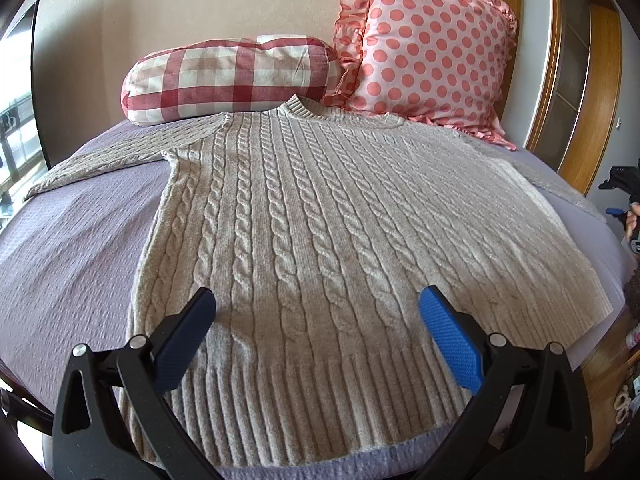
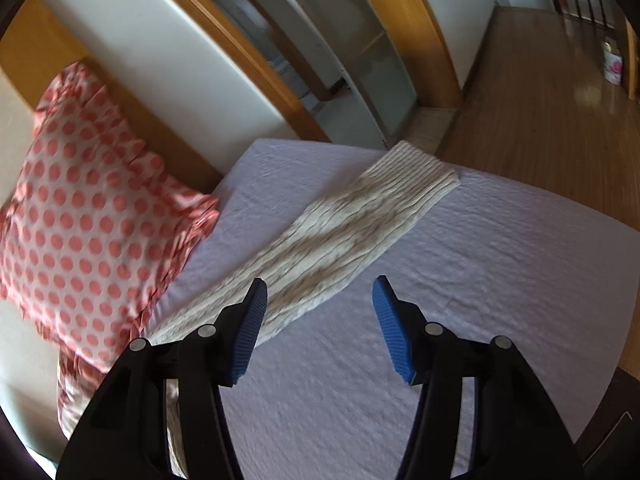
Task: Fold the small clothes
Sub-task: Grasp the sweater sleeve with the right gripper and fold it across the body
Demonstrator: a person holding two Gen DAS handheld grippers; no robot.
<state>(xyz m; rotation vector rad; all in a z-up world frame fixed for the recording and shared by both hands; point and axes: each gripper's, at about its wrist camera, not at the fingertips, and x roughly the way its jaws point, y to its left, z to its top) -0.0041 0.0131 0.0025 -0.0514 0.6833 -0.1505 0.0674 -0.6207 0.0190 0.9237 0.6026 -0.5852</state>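
A beige cable-knit sweater (image 1: 320,216) lies flat on the lilac bedspread (image 1: 72,248), collar toward the pillows, hem nearest me. Its left sleeve (image 1: 120,152) stretches out to the left. My left gripper (image 1: 318,300) is open and empty, hovering above the lower body of the sweater near the ribbed hem. In the right wrist view the right sleeve (image 2: 352,232) lies stretched out diagonally toward the bed's far corner, cuff at the far end. My right gripper (image 2: 320,292) is open and empty above the sleeve's near part.
A red checked bolster (image 1: 232,76) and a pink polka-dot pillow (image 1: 428,44) lean at the headboard; the dotted pillow also shows in the right wrist view (image 2: 88,216). Beyond the bed's edge are a wooden floor (image 2: 540,112) and a wardrobe with wooden frames (image 2: 352,40).
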